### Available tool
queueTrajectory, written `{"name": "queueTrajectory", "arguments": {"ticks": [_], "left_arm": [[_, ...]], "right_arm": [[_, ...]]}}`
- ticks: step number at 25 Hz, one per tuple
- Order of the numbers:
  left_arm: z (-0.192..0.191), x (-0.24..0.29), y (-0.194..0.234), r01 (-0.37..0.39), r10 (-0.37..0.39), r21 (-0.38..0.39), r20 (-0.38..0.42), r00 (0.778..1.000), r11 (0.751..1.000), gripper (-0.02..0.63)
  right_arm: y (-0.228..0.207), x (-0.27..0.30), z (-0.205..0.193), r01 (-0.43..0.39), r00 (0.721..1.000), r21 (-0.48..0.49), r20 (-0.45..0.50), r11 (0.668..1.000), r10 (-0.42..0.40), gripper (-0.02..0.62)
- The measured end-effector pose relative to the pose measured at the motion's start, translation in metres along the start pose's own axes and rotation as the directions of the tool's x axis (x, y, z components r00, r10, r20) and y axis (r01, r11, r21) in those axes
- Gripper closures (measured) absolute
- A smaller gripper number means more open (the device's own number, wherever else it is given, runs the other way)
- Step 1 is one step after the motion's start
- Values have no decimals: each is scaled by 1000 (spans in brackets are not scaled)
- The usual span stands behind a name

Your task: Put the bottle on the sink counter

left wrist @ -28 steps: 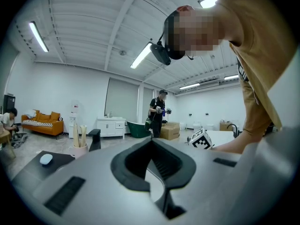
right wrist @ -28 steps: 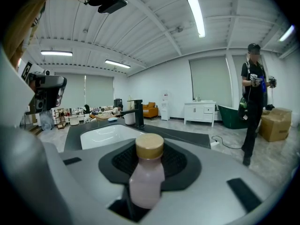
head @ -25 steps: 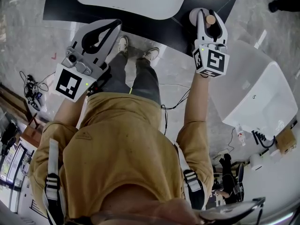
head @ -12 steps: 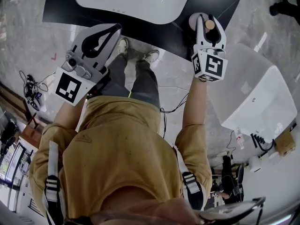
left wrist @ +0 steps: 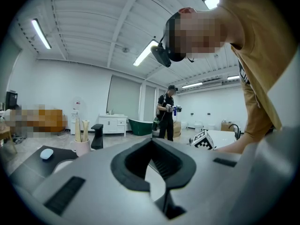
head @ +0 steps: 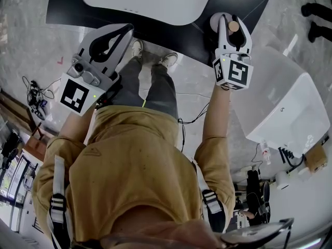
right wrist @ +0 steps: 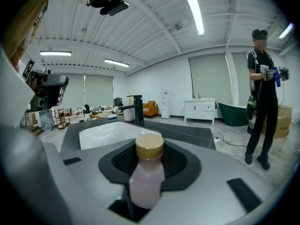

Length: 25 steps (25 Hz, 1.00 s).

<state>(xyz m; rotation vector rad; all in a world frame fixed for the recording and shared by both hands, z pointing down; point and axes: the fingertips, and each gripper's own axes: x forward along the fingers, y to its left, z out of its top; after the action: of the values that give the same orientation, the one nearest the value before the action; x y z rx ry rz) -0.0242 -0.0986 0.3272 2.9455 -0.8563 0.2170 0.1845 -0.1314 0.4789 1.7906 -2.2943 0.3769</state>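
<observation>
while my right gripper [head: 229, 21] clamps the upright bottle [right wrist: 146, 182], the counter [right wrist: 187, 132] lies at 12 o'clock, close ahead; left gripper [head: 127, 31] closed, empty.

Head view is looking steeply down over the person's [head: 135, 160] shoulders, taking in left gripper [head: 127, 30], right gripper [head: 231, 21], sink [head: 150, 1] and floor [head: 31, 30]. Left gripper view is riding close behind its jaws, facing out level. Right gripper view is riding likewise, facing the sink [right wrist: 101, 130]. Both are catching one bystander [left wrist: 165, 114] [right wrist: 260, 93].
</observation>
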Motion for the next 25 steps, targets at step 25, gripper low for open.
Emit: {"name": "queueTrajectory", "arguments": {"ticks": [25], "left_arm": [[0, 5, -3, 10, -10, 2, 3, 1000, 1000, 604]], "right_arm": [[3, -2, 5, 26, 999, -43, 48, 999, -24, 476]]}}
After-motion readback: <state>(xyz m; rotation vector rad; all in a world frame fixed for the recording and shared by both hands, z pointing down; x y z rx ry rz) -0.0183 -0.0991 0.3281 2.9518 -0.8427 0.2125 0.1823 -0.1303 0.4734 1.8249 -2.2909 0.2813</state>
